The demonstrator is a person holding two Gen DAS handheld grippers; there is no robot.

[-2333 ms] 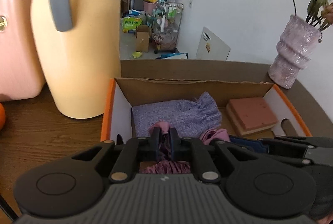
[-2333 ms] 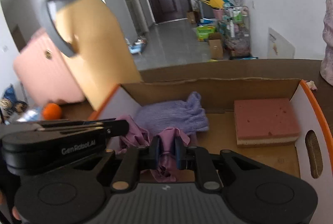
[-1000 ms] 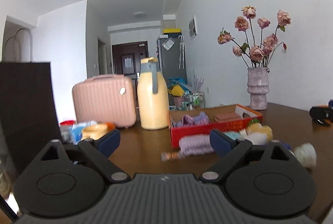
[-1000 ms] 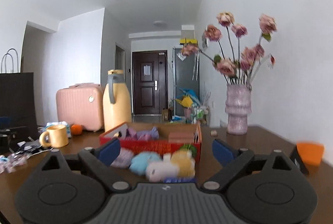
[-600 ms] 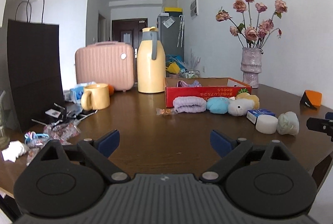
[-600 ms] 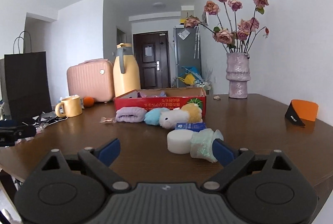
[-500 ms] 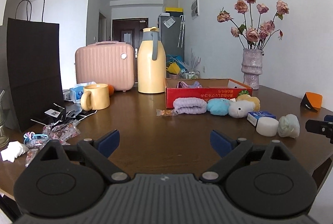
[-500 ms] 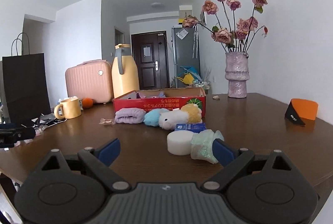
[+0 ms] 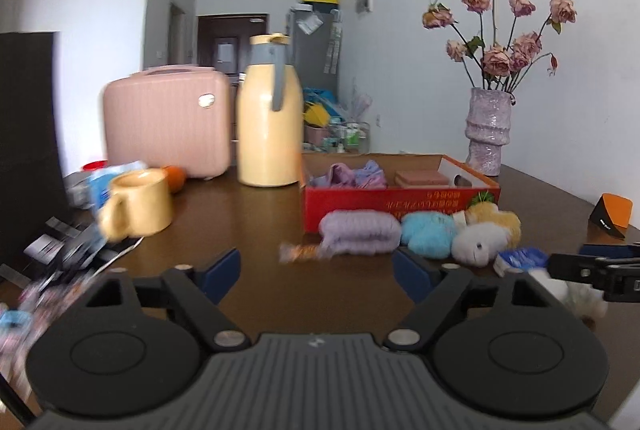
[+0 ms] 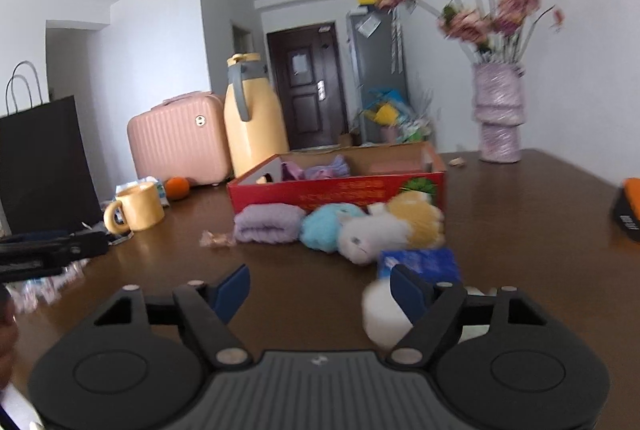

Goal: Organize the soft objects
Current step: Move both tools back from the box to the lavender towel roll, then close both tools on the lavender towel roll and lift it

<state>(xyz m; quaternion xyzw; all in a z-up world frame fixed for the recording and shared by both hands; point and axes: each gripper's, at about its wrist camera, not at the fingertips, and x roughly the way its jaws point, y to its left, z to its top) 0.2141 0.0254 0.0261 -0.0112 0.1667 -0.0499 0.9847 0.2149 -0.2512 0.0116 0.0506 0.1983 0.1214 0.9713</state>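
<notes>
Two empty grippers, left gripper (image 9: 316,272), right gripper (image 10: 320,288), closing

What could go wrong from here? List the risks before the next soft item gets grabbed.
1. The small crinkly snack wrapper touches the folded lilac knit cloth and may get scooped up with it.
2. The blue packet beside the white plush toy could be pinched instead.
3. Both views are blurred, so aim may slip.

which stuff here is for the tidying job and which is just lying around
For the job: red box, purple towel roll, blue plush, white plush, yellow plush.

Lying about: yellow mug, orange, flask, pink case, vase.
</notes>
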